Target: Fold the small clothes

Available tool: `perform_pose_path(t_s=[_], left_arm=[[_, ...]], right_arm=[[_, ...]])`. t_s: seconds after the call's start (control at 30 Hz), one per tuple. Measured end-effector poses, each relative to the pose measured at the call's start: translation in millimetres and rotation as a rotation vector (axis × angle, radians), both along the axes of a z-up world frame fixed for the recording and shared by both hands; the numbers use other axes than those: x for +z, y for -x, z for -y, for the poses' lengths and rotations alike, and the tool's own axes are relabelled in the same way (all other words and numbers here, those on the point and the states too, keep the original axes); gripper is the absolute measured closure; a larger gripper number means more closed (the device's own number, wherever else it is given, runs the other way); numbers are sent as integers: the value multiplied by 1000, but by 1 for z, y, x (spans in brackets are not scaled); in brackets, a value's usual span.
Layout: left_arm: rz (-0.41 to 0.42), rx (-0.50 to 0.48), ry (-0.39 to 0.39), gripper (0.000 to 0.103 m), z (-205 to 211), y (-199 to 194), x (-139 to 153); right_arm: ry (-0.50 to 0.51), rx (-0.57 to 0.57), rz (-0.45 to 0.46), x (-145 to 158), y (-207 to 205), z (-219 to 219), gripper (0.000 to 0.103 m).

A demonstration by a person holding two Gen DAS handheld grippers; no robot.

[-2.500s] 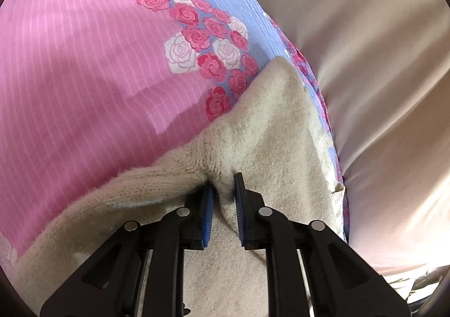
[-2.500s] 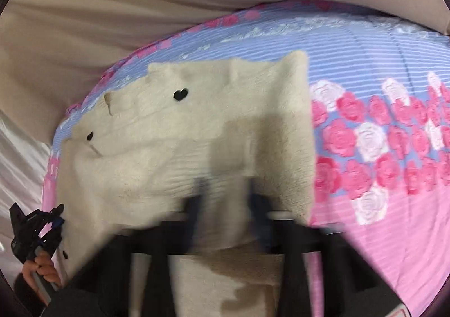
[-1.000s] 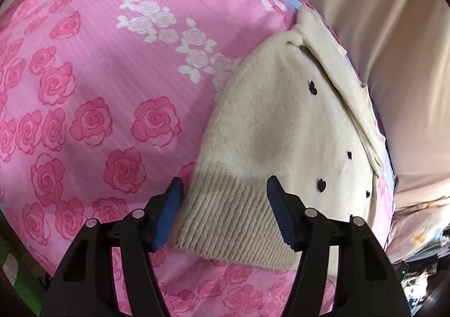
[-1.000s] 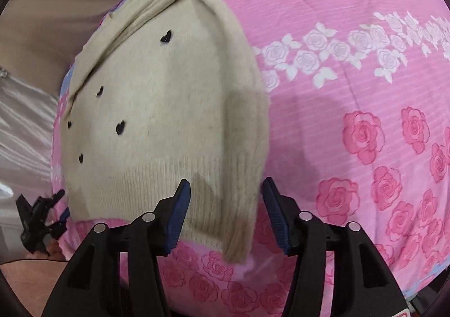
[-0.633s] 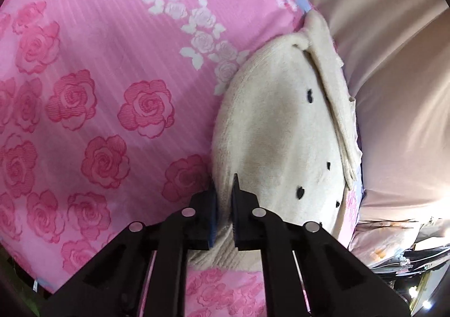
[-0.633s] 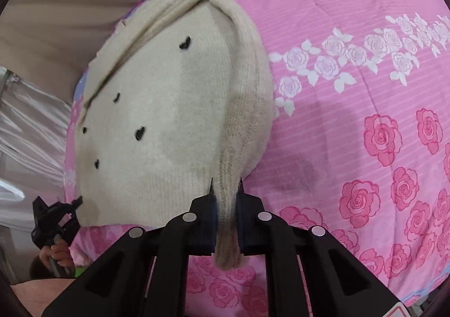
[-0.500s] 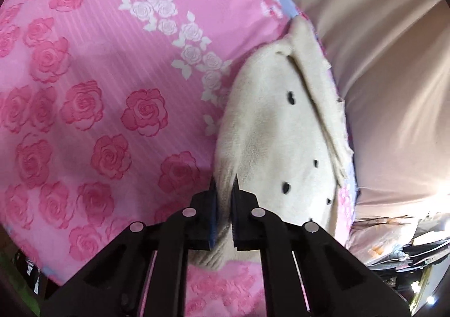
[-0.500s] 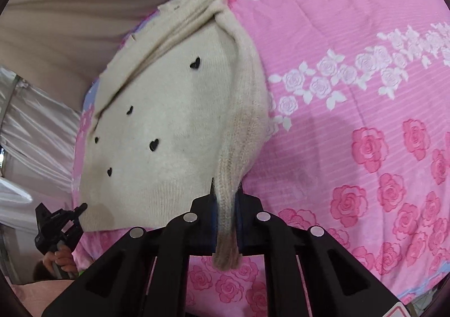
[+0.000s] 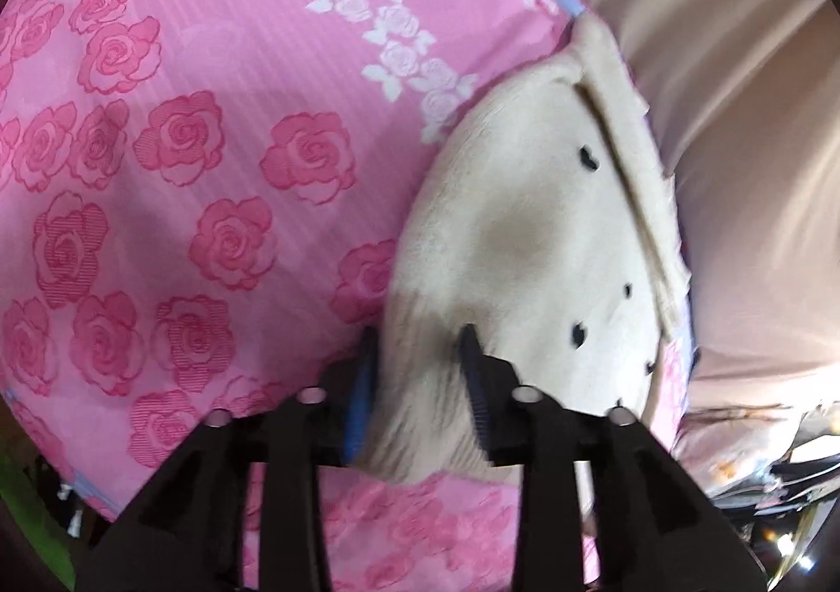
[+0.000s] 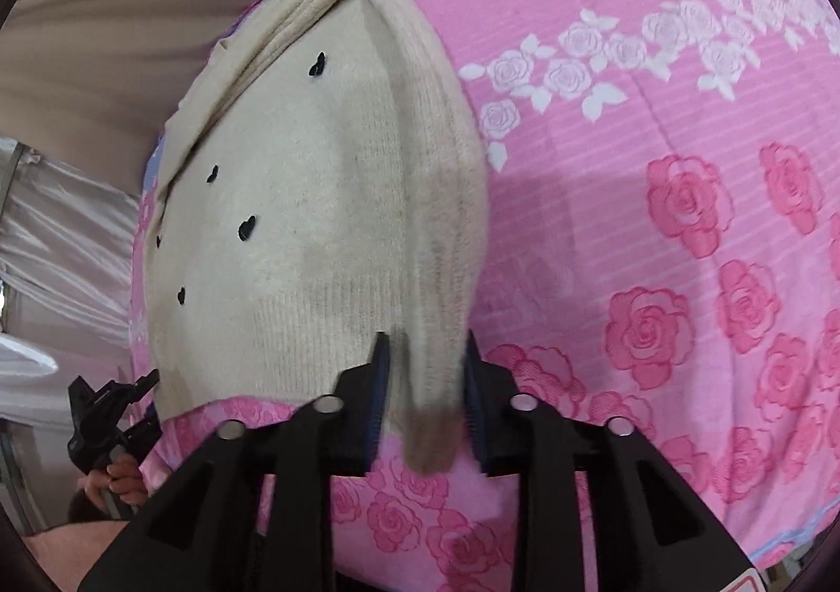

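Right, both jaws have just been opening: my left tool [image 9: 417,382] and right tool [image 10: 425,387] straddle the cream cardigan's [image 10: 325,235] ribbed hem without pinching. It lies on the pink rose bedspread [image 10: 656,172], sleeve tucked in (lengthwise fold looks done); the crosswise fold remains.

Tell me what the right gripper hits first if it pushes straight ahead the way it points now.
Most likely the cream sweater: its folded sleeve edge already hangs between the right gripper's open jaws, with the pink rose bedspread right beneath. Depth is hard to judge.
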State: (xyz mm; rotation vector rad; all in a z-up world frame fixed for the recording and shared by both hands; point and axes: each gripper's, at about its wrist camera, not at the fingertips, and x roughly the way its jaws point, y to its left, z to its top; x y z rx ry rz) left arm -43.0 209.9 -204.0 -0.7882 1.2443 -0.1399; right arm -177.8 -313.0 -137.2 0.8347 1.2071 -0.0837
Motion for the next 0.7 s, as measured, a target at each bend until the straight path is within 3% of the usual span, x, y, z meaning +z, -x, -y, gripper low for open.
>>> perform_pose_path(t_s=[0.03,0.07,0.1,0.23,0.37,0.53,0.7], left_arm=[[5,2,-2,63,3,-1,1],[12,-7,4,67,5,-2,2],[16,-39,36,95,11,-5,0],[48,-97,50,97,16,1,19],[52,-98,80,98,-1,20,46],[21,-129,80,98,-11,45,67],[-116,-164,43,98,-11,91,66]], right_arm=[[12,11,3,1,-2,-2,70],[3,26,14,1,-3,-3,88],[0,31,21,2,-4,-4,94],[21,33,127,35,5,0,96],[43,55,148,60,27,11,96],[53,111,105,73,60,16,96],[-12,204,-21,63,105,5,96]])
